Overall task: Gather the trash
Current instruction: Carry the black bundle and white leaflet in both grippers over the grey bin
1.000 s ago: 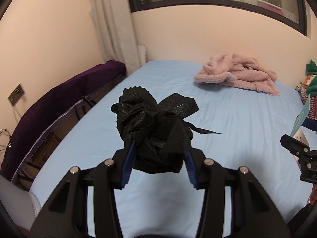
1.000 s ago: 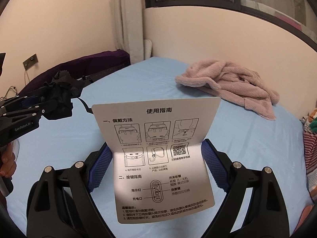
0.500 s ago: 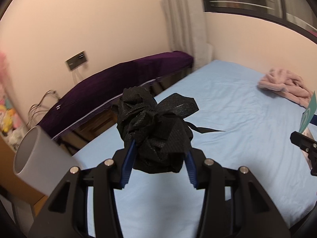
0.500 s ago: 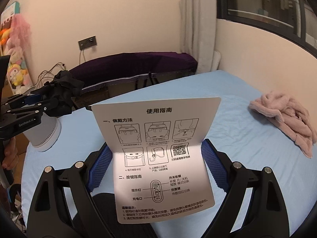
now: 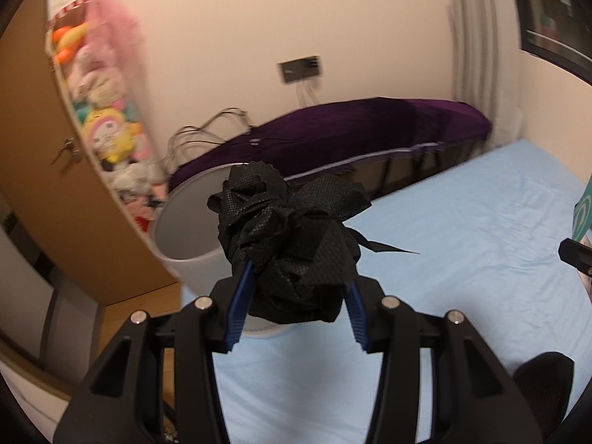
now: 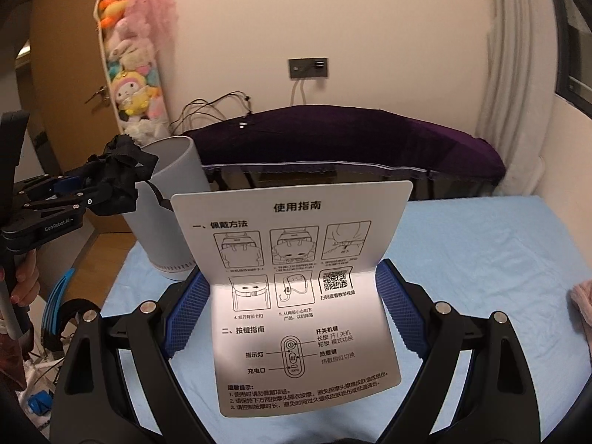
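Left wrist: black wad [image 5: 292, 244] clamped between left gripper [image 5: 296, 296] pads.

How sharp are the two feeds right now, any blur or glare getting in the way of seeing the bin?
Left wrist: background smeared by motion blur, the grey bin soft-edged, while the black fabric wad in the left gripper stays crisp. Right wrist: sharper, the bin clear; the instruction card in the right gripper readable, with mild glare mid-sheet. Both show fisheye bending at the edges.
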Demonstrator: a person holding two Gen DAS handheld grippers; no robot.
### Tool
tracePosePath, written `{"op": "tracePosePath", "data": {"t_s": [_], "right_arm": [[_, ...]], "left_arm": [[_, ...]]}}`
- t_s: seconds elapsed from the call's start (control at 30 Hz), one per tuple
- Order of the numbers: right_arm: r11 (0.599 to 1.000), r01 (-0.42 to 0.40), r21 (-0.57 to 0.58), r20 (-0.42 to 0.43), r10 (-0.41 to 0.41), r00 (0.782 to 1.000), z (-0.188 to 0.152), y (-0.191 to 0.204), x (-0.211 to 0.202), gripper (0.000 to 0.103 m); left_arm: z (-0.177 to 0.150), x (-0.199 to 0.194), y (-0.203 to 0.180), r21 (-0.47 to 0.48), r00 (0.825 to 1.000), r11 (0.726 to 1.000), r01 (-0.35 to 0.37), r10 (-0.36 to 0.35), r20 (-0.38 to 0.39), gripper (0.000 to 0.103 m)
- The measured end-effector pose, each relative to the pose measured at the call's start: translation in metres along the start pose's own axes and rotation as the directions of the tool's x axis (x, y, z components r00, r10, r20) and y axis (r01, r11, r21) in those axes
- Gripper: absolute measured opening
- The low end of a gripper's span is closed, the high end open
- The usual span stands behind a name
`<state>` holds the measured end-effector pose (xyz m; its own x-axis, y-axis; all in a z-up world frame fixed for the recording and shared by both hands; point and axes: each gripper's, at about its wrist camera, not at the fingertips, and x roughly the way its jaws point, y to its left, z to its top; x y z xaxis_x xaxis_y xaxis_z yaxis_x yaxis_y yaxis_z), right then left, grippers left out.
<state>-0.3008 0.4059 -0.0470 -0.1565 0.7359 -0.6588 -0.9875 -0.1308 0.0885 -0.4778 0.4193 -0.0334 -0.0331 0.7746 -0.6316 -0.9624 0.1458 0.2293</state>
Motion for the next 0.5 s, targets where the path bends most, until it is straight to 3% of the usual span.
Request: {"op": "tracePosePath", "data": {"t_s": [0.2, 0.5], "right_arm": [[0.988, -0.12, -0.098, -0.021, 0.119, 0.993, 0.049, 0.07, 0.047, 0.085], [0.956, -0.224, -0.187, -0.078, 0.213, 0.974, 0.126, 0.163, 0.111, 0.085]], "left_arm": [[0.016, -0.008, 0.082, -0.082, 0.993, 0.99, -0.117, 0.116, -0.009, 0.046], [0.035, 0.005, 0.155, -0.171, 0.981, 0.966, -0.193, 0.188, -0.041, 0.046]]}}
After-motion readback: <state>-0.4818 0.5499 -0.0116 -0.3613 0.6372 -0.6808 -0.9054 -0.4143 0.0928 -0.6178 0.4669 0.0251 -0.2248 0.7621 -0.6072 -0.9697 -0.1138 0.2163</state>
